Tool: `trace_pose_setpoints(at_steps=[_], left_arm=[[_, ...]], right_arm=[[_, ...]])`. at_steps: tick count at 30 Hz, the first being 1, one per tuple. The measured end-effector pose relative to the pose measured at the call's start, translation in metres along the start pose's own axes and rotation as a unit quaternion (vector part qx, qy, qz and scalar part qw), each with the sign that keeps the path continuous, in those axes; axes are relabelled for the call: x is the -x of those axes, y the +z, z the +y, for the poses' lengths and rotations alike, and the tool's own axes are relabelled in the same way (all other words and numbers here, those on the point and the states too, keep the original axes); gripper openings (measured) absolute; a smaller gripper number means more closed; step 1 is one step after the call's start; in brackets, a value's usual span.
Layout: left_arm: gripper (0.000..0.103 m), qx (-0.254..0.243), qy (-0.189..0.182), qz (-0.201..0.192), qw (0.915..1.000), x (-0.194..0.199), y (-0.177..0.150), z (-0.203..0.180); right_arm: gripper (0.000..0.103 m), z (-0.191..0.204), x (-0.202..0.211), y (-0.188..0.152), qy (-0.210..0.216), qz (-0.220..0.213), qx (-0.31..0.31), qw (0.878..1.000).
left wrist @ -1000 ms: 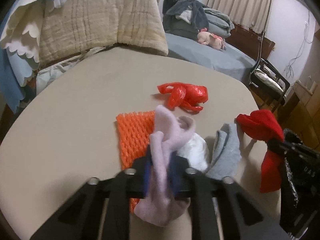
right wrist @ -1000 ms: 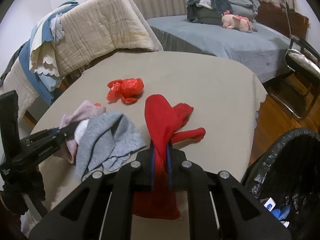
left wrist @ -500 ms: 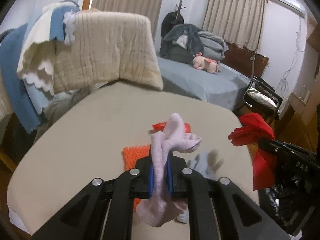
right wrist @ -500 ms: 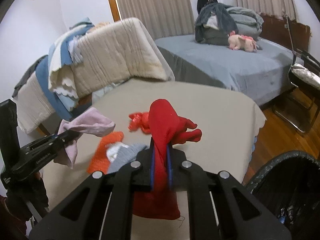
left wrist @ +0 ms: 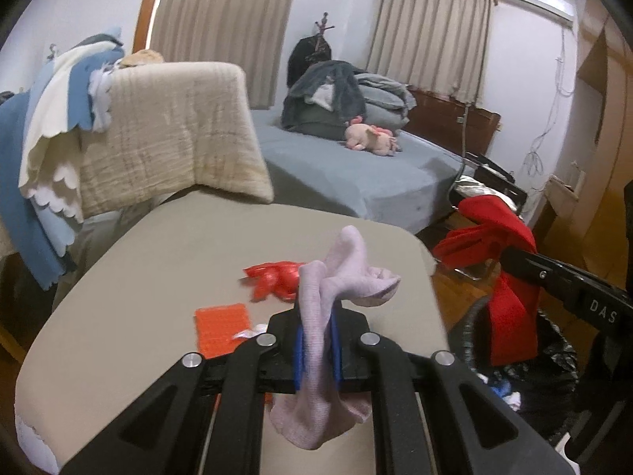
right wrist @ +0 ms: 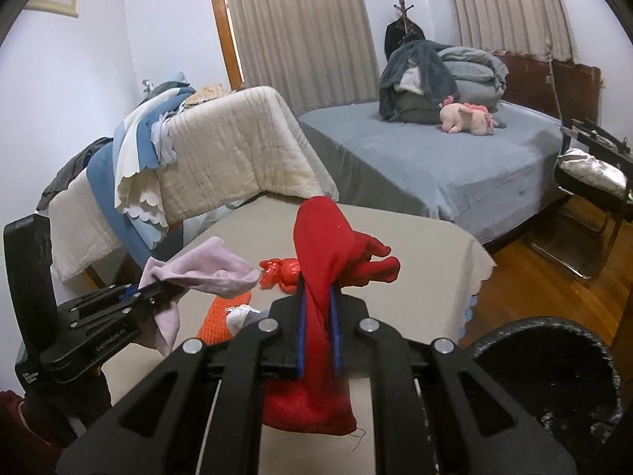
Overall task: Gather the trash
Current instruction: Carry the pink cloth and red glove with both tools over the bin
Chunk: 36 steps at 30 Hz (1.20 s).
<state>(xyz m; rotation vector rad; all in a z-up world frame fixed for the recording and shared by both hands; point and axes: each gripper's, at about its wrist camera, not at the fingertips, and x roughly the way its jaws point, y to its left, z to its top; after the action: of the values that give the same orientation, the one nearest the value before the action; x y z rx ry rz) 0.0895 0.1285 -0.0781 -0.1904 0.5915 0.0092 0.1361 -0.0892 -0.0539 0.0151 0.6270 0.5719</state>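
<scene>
My left gripper [left wrist: 315, 340] is shut on a pale pink sock [left wrist: 340, 277] and holds it well above the beige table [left wrist: 158, 261]; it also shows in the right wrist view [right wrist: 198, 271]. My right gripper [right wrist: 316, 340] is shut on a red sock [right wrist: 328, 245], seen in the left wrist view [left wrist: 494, 237] above a black-lined trash bin [left wrist: 554, 360]. On the table lie a crumpled red plastic bag [left wrist: 273, 277], an orange foam net [left wrist: 221, 326] and a white scrap [left wrist: 249, 332].
The bin [right wrist: 554, 360] stands off the table's right edge, over a wooden floor [right wrist: 534, 285]. A chair draped with blankets [left wrist: 158, 134] stands behind the table. A grey bed [left wrist: 356, 174] and a black chair [right wrist: 589, 182] lie beyond.
Both grippers have risen high above the table with their socks. The grey sock seen on the table earlier is now hidden behind the grippers. The right gripper moved toward the bin.
</scene>
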Motion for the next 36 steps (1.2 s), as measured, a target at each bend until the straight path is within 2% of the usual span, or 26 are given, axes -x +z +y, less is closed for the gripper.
trace_pose_setpoints(at_steps=[22, 36], left_arm=[[0.011, -0.060, -0.078, -0.020, 0.9949, 0.028, 0.007, -0.116], [0.011, -0.103, -0.140, -0.019, 0.9846, 0.024, 0.003, -0.186]], right_arm=[[0.009, -0.061, 0.094, -0.024, -0.071, -0.032, -0.024, 0.997], [0.009, -0.112, 0.138, -0.050, -0.134, -0.036, -0.052, 0.989]])
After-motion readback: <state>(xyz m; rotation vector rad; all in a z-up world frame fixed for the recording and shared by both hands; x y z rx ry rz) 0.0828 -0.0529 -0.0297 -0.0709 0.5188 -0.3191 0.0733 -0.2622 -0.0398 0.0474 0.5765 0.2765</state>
